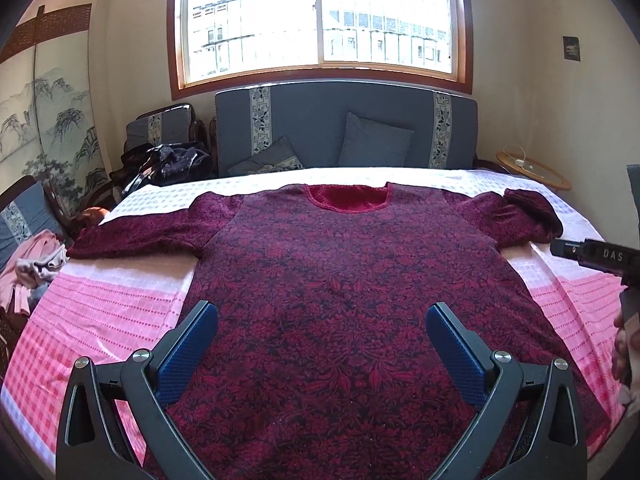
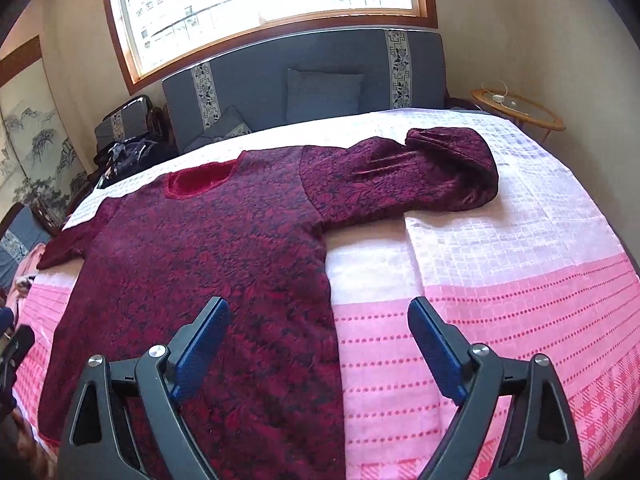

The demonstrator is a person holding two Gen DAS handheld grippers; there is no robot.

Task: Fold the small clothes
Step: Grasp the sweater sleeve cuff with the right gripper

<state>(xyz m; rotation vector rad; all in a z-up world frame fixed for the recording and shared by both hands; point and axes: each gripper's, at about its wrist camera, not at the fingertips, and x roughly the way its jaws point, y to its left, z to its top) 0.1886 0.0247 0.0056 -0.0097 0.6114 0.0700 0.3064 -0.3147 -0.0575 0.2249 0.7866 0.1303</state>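
The dark red floral-patterned knit top (image 1: 344, 280) lies spread flat, sleeves out, on the pink-and-white checked bed cover (image 2: 500, 280), no fold yet made, while the left hand-held gripper (image 1: 322, 344) and right hand-held gripper (image 2: 320, 344) hover above its lower part with jaws apart, holding nothing.

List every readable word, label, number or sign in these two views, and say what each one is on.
"DAS": white letters on the black body of the right gripper, seen at the right edge of the left wrist view; the word may run on out of frame.
Dark wall plate beside the window: no marking can be read on it.
Maroon sweater, pink bedspread: patterns only, no text.
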